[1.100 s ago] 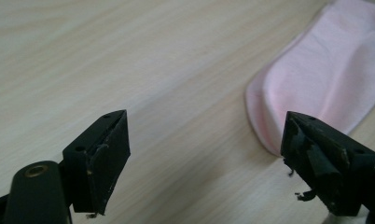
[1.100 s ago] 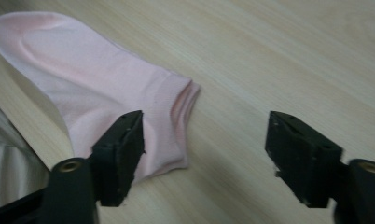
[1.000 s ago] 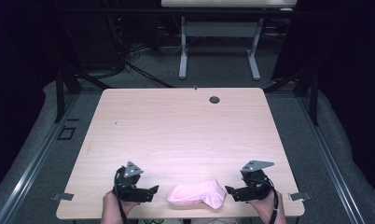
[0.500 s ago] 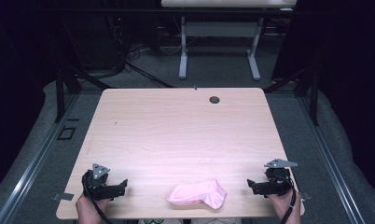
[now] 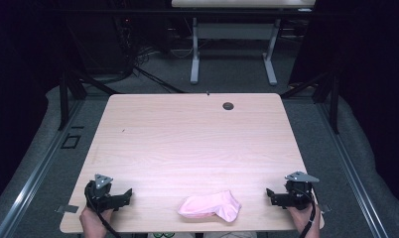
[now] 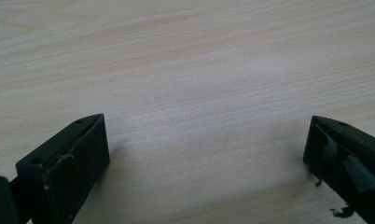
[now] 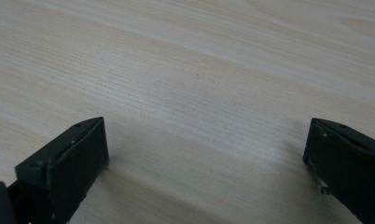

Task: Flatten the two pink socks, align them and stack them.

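Observation:
A pink sock (image 5: pixel 210 206) lies crumpled near the front edge of the wooden table (image 5: pixel 197 134), at its middle. My left gripper (image 5: pixel 125 197) rests low at the front left corner, well to the left of the sock and pointing toward it. My right gripper (image 5: pixel 271 196) sits at the front right corner, apart from the sock on its other side. The jaws of both have just been opening and now stand wide. In the left gripper view, the left gripper (image 6: pixel 206 135) has bare wood between its jaws. The right gripper (image 7: pixel 206 135) in its own view is the same.
A small dark grommet hole (image 5: pixel 228 105) sits near the table's far edge. Beyond the table stand the white legs of another desk (image 5: pixel 193 59) and some cables on grey floor. Metal rails run along both sides of the table.
Both grippers have moved away from the sock, outward to the table's front corners, and have sunk lower. The sock has stayed where it was.

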